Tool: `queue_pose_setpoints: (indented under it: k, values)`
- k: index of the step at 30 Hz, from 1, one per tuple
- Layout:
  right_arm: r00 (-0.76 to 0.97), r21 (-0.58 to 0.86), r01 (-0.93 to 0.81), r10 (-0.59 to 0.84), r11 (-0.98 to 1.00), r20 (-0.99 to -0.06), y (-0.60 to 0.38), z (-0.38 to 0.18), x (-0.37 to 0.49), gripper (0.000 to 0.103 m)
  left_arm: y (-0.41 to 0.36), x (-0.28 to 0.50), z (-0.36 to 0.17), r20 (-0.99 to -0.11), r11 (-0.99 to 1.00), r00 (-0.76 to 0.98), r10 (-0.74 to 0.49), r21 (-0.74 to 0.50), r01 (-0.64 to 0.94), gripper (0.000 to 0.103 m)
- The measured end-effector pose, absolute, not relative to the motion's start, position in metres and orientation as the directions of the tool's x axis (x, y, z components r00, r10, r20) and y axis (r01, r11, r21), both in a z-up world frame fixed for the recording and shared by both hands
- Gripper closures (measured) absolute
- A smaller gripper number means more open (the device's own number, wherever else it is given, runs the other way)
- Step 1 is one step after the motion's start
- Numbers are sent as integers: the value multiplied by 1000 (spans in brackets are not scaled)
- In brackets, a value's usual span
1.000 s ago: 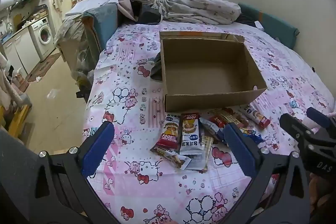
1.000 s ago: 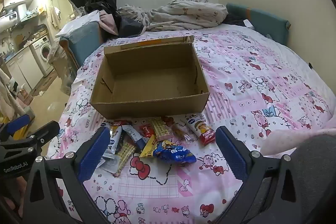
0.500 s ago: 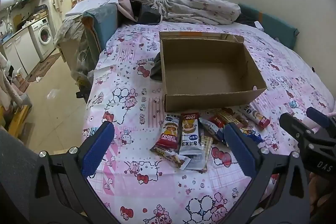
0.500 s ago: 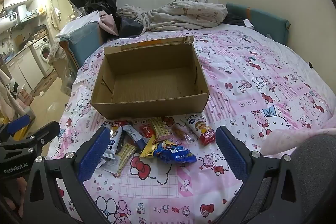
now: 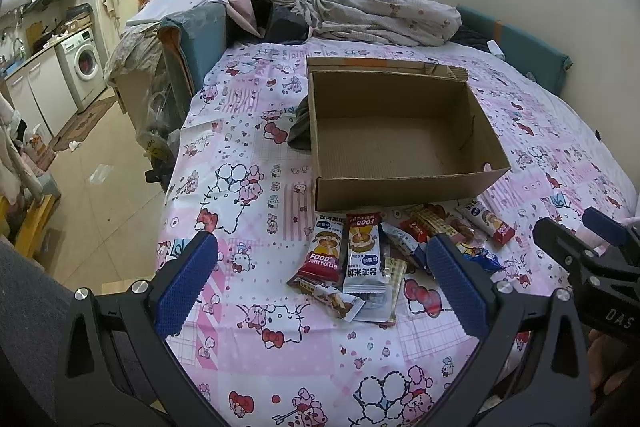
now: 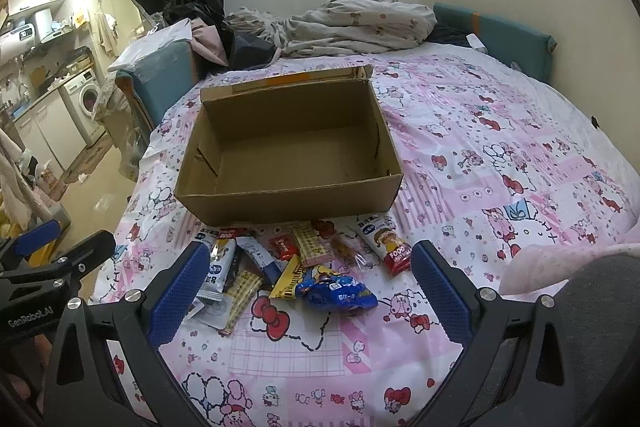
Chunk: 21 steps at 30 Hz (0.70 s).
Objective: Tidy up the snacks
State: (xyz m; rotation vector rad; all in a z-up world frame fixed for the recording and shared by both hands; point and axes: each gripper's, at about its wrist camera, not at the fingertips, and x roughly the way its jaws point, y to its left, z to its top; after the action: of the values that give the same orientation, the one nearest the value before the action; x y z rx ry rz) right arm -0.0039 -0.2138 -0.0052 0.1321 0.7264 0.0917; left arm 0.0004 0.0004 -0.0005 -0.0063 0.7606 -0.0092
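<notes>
An open, empty cardboard box [image 5: 400,187] [image 6: 288,203] sits on a bed with a pink cartoon sheet. Several snack packets lie in front of it: a red rice cake bar [image 5: 324,251], a white bar [image 5: 363,253], a blue bag [image 6: 340,293], a yellow wafer [image 6: 310,243] and a red-tipped bar [image 6: 386,241]. My left gripper [image 5: 320,283] is open and empty, held above the sheet just short of the pile. My right gripper [image 6: 310,289] is open and empty, held above the pile near the blue bag.
A crumpled blanket [image 6: 352,23] and dark clothes [image 5: 280,23] lie at the bed's far end. The bed's left edge drops to a tiled floor [image 5: 100,187] with a washing machine [image 5: 86,63] beyond. A wall runs along the right.
</notes>
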Motion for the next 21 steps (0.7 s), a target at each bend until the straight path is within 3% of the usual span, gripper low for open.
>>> queue_pose_setpoints:
  k: [21]
  values:
    - [743,150,-40,130,988,-656,-213,-8,-3,0,4,1,-1,-700,1000,714,-9,-14,-1,0]
